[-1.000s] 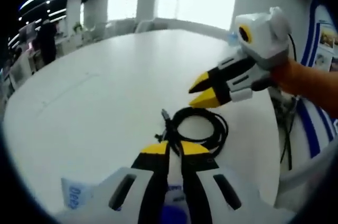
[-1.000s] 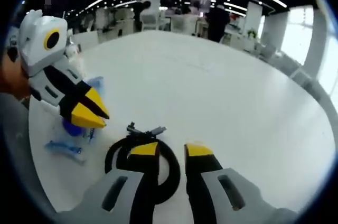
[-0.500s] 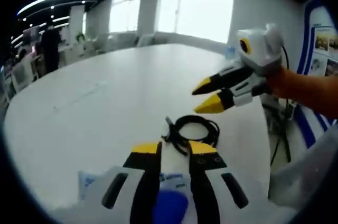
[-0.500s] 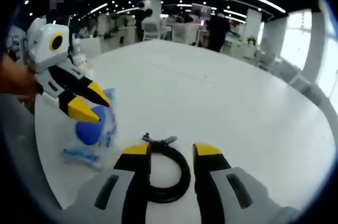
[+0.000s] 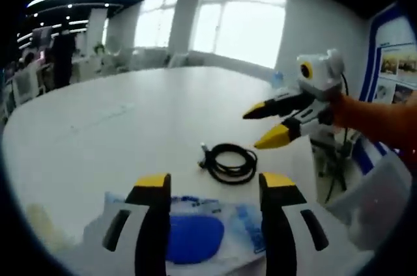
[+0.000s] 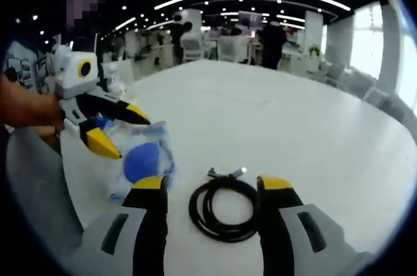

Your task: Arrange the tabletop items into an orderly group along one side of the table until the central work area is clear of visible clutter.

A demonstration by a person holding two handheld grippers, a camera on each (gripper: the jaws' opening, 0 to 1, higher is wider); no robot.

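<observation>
Both grippers hold nothing. The left gripper [image 5: 212, 188] stands spread apart above the clear bag with a blue item [image 5: 195, 247]; the right gripper [image 6: 212, 185], jaws apart, straddles the coiled black cable [image 6: 223, 207]. These 2 items lie side by side near the white table's [image 6: 287, 126] edge; grouping looks nearly finished.

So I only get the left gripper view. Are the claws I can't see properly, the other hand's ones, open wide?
Observer: Yes, the right gripper has its jaws spread, one on each side of the black cable coil.
Operator: Is it touching the cable?
Observer: Not that I can see; the coil lies on the white table between the jaws.
Operator: And my claws?
Observer: From that side, the left gripper is open, above the clear bag with the blue thing.
</observation>
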